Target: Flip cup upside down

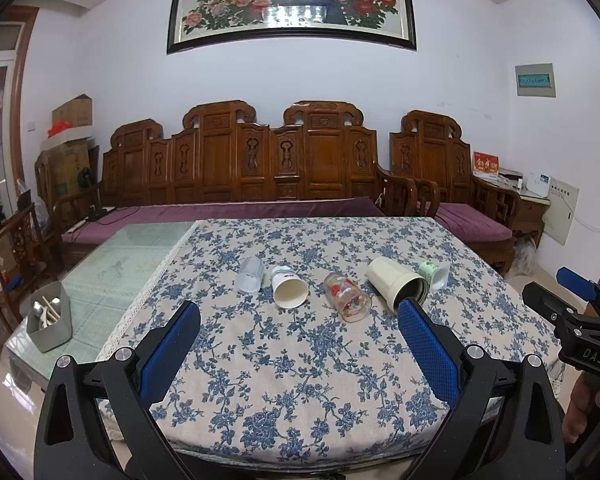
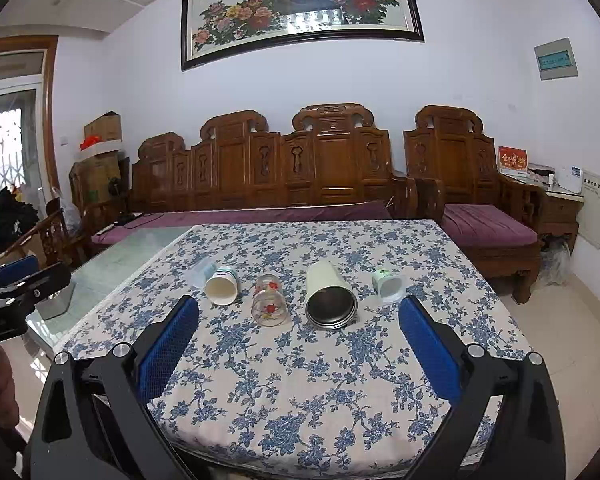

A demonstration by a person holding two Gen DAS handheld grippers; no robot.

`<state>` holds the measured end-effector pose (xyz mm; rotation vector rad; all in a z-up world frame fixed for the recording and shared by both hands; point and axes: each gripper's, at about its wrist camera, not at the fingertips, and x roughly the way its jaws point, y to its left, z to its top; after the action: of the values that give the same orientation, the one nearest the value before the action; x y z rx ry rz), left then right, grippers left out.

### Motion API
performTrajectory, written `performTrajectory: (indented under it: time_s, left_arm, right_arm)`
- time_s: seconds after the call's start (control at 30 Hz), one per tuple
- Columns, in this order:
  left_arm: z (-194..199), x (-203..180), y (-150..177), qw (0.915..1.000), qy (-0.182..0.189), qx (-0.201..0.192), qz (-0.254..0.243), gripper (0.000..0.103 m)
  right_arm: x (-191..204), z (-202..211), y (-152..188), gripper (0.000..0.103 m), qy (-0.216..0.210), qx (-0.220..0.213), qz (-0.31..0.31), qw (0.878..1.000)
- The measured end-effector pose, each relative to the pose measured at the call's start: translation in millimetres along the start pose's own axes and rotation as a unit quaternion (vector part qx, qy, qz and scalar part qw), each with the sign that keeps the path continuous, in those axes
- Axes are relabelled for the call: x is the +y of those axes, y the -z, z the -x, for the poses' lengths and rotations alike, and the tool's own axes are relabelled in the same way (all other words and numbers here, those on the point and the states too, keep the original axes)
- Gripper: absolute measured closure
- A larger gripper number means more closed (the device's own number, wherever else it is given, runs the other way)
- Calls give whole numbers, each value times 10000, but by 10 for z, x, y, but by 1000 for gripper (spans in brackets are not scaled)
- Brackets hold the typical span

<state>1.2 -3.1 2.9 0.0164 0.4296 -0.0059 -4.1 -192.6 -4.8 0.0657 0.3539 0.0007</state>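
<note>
Several cups lie on their sides in a row on the blue-flowered tablecloth [image 1: 300, 360]: a clear plastic cup [image 1: 251, 274], a white paper cup [image 1: 288, 289], a flowered glass [image 1: 346, 297], a cream tumbler [image 1: 396, 282] and a small green-white cup [image 1: 435, 273]. In the right wrist view they show as the paper cup [image 2: 221, 285], glass [image 2: 269, 300], tumbler [image 2: 329, 296] and small cup [image 2: 389, 285]. My left gripper [image 1: 298, 312] is open and empty, short of the row. My right gripper [image 2: 298, 310] is open and empty, near the glass and tumbler.
A grey holder with utensils [image 1: 50, 320] stands on the bare glass tabletop [image 1: 120, 264] at the left. A carved wooden sofa [image 1: 240, 168] with purple cushions runs behind the table. The right gripper's body [image 1: 580, 320] shows at the right edge of the left wrist view.
</note>
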Motion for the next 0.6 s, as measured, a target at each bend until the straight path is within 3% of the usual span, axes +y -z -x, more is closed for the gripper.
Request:
performTrajectory:
  time_s: [0.6]
  left_arm:
    - [-2, -9, 4, 10000, 6, -12, -4, 8]
  right_arm:
    - [5, 9, 7, 2, -25, -9, 4, 10000]
